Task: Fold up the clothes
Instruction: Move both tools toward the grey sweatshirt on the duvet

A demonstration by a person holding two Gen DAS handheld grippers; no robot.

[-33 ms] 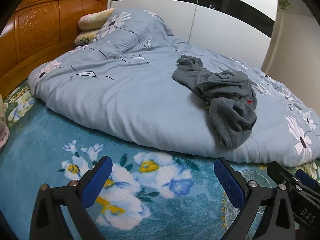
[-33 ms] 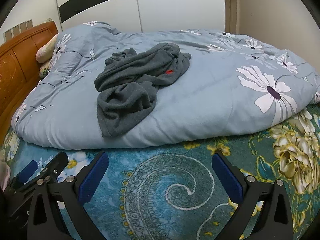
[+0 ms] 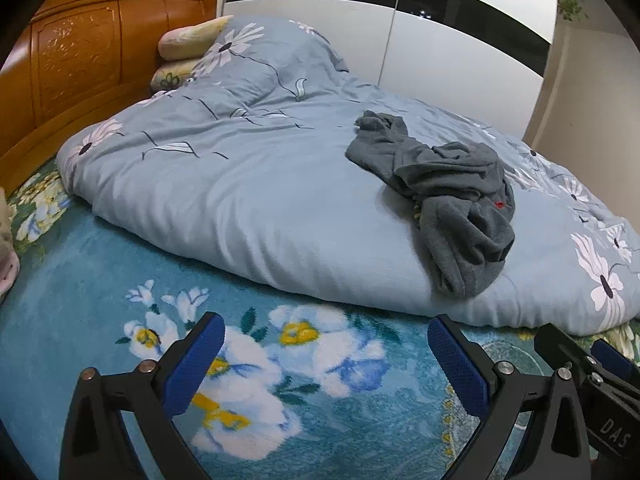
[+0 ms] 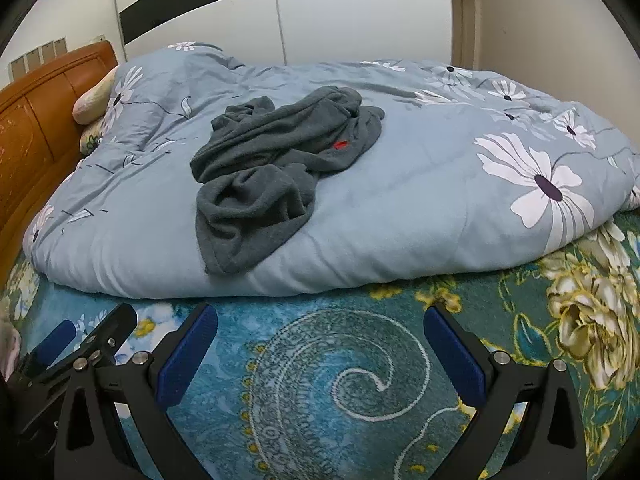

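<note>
The grey garment (image 4: 272, 168) looks like soft, matt fleece with a fuzzy nap. The quilt (image 4: 400, 208) beneath it is smooth, matt printed cloth. The blanket (image 4: 340, 380) along the bed's near edge is plush. The headboard (image 3: 84, 60) is glossy carved wood. The wardrobe doors (image 3: 460, 40) are glossy. The gripper pads (image 3: 460, 364) are textured blue.
</note>
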